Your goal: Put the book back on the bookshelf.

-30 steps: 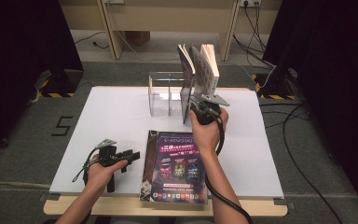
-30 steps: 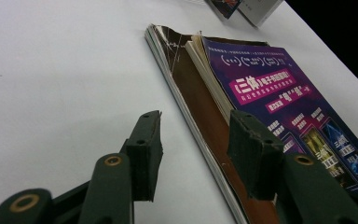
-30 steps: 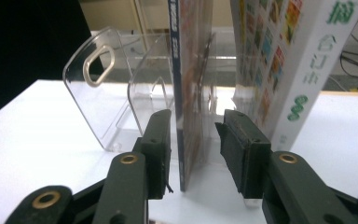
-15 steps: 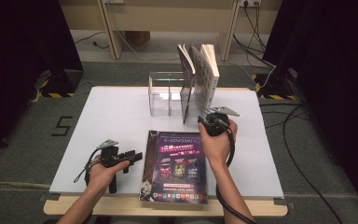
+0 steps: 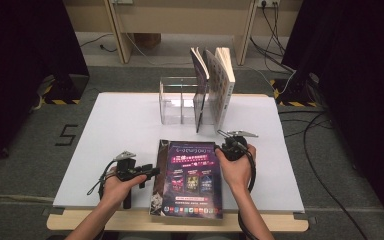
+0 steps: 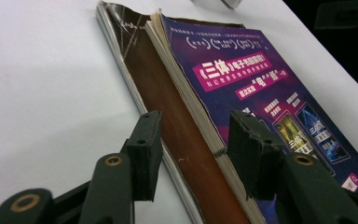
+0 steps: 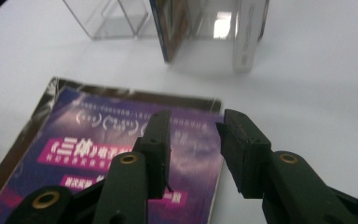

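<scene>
A purple-covered book [image 5: 192, 177] lies flat near the table's front edge, on top of a brown cover [image 6: 154, 84] that sticks out along its left side. My left gripper [image 5: 149, 174] rests at the book's left edge. In the left gripper view its jaws [image 6: 193, 126] stand open astride the purple book's [image 6: 261, 88] page edge, one over the brown cover and one over the purple. My right gripper [image 5: 227, 146] hovers open over the book's [image 7: 98, 149] far right corner [image 7: 193, 123]. Its jaws have just been opening a little, with nothing between them.
A clear acrylic stand [image 5: 177, 102] stands at the back middle of the white table [image 5: 115, 125]. Several books [image 5: 220, 80] stand upright in its right part. In the right gripper view the stand [image 7: 112, 18] and an upright book [image 7: 168, 28] are just beyond the flat book.
My right hand has come down and toward the front, away from the upright books to the flat book's far right corner. The left hand has stayed put.
</scene>
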Demonstrator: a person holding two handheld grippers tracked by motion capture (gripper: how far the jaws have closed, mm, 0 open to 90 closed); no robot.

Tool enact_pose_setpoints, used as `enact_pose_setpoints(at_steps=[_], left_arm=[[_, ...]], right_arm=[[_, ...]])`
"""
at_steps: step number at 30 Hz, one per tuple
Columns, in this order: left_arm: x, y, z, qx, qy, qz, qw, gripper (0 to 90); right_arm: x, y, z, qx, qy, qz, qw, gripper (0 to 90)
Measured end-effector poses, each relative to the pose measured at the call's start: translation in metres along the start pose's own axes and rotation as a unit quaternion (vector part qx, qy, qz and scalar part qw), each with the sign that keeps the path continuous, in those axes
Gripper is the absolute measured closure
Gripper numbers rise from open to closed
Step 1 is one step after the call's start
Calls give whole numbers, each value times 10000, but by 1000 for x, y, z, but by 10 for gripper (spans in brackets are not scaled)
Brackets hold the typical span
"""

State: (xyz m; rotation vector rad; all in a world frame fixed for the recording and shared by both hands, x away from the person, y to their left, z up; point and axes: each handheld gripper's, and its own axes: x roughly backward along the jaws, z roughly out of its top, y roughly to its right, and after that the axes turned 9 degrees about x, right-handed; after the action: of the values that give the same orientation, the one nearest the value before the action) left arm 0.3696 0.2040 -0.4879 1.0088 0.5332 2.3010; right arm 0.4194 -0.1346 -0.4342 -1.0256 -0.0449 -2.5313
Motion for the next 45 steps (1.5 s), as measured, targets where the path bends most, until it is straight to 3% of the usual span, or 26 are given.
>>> enact_pose_setpoints(at_steps=[5, 19, 22, 25, 30, 37, 45], left_arm=[[-11, 7, -5, -61, -115, -30, 9999, 541], [-27, 16, -2, -24, -220, 147, 9996, 569], [-30, 19, -2, -33, -258, 149, 9996, 575], [-32, 19, -2, 177, -316, -19, 9993, 589], [-33, 21, -4, 164, -296, 12, 9994, 596], [-33, 25, -5, 61, -283, 128, 9995, 609], [-33, 29, -5, -90, -289, 219, 9993, 600]], right_arm=[[-9, 2, -15, -72, -254, 47, 9996, 618], [-19, 7, -30, -196, -512, 175, 9983, 590], [-20, 6, -30, -228, -533, 193, 9981, 585], [-20, 6, -30, -214, -535, 184, 9982, 579], [-20, 7, -30, -195, -528, 174, 9983, 575], [-21, 8, -27, -220, -510, 161, 9983, 574], [-29, 18, -9, -222, -454, 51, 9987, 574]])
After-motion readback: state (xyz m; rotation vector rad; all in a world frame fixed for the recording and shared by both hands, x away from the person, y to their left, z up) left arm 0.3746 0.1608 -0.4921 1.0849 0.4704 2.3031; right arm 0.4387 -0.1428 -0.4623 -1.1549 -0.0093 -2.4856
